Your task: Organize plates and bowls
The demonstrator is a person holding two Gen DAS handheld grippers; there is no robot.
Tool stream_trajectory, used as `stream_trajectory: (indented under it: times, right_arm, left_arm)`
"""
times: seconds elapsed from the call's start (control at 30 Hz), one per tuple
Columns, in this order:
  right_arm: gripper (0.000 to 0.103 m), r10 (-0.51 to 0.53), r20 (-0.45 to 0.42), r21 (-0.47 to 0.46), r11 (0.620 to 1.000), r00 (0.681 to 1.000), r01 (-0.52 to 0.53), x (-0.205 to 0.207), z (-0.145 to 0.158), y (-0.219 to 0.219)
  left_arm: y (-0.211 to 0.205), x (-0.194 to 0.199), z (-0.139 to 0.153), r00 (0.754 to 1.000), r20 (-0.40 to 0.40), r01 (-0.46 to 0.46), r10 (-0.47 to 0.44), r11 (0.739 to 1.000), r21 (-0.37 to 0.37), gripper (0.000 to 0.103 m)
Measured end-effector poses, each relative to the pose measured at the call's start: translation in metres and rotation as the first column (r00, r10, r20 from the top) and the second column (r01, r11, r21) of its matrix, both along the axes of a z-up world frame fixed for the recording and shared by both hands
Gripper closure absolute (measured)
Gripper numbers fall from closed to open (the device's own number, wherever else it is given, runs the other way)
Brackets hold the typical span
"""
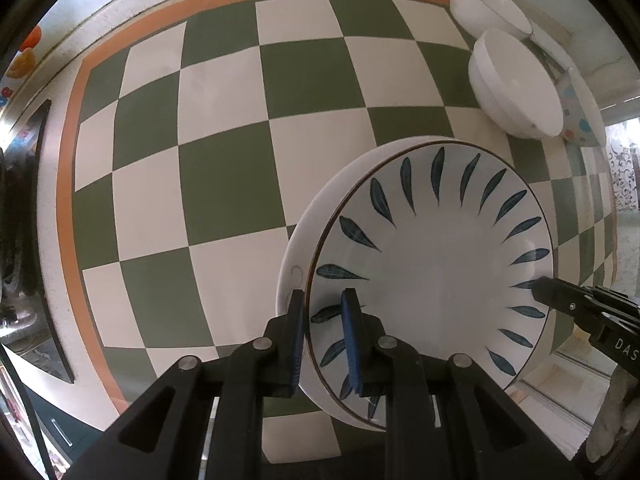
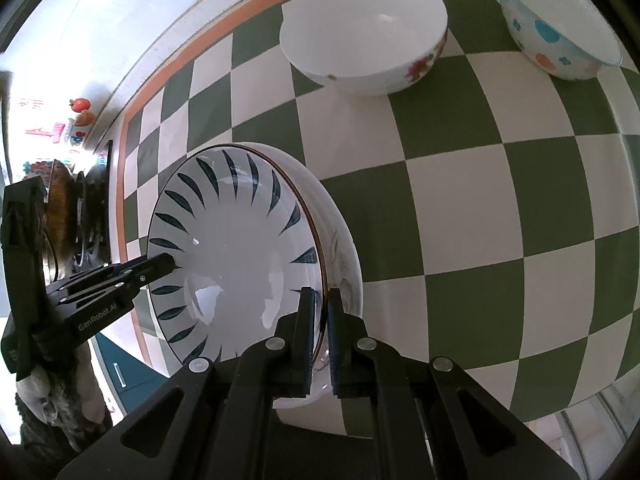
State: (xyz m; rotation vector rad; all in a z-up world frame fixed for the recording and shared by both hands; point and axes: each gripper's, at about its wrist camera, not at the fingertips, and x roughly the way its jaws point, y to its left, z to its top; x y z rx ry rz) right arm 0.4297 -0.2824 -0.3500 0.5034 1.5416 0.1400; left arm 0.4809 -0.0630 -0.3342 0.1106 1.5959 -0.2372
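Observation:
A wide white bowl with blue leaf marks (image 1: 432, 272) is held over the green-and-white checked cloth (image 1: 224, 184) by both grippers. My left gripper (image 1: 323, 300) is shut on its near rim, one pad inside and one outside. My right gripper (image 1: 540, 286) grips the opposite rim. In the right wrist view the same leaf bowl (image 2: 236, 248) fills the lower left. There my right gripper (image 2: 321, 294) is shut on its rim, and the left gripper (image 2: 166, 262) holds the far side. Whether the bowl's base touches the cloth is hidden.
A white bowl with red flowers (image 2: 360, 32) and a spotted bowl (image 2: 560, 28) stand farther back on the checked cloth (image 2: 480, 200). Two white bowls (image 1: 516, 88) (image 1: 488, 4) show at upper right. A stove with a pan (image 2: 68, 220) lies past the orange border.

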Motion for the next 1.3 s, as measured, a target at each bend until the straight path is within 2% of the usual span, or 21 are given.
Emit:
stream_trajectory:
  times: [0.43, 0.7, 0.93, 1.1, 1.3]
  right_arm:
    - [0.096, 0.03, -0.017, -0.016, 0.999, 0.999, -0.03, 0.001, -0.012, 0.009]
    - [0.093, 0.044, -0.03, 0.016, 0.999, 0.999, -0.044, 0.006, -0.015, 0.006]
    - [0.092, 0.063, -0.041, -0.013, 0.998, 0.997, -0.063, 0.007, -0.012, 0.01]
    - [0.092, 0.074, -0.011, -0.052, 0.996, 0.997, -0.075, 0.006, -0.001, 0.012]
    - [0.09, 0.064, 0.05, -0.084, 0.995, 0.997, -0.06, -0.011, 0.026, 0.021]
  left_arm:
    - [-0.009, 0.0, -0.005, 0.999, -0.006, -0.041, 0.041, 0.999, 0.022, 0.086]
    - [0.001, -0.008, -0.002, 0.996, 0.008, -0.086, 0.086, 0.996, 0.031, 0.086]
    - [0.008, -0.016, -0.001, 0.992, -0.008, -0.129, 0.129, 0.991, 0.024, 0.085]
    - [0.01, -0.02, 0.007, 0.993, 0.005, -0.122, 0.122, 0.992, 0.035, 0.085]
    - [0.014, -0.043, 0.041, 0.992, 0.079, -0.105, 0.103, 0.994, 0.031, 0.085]
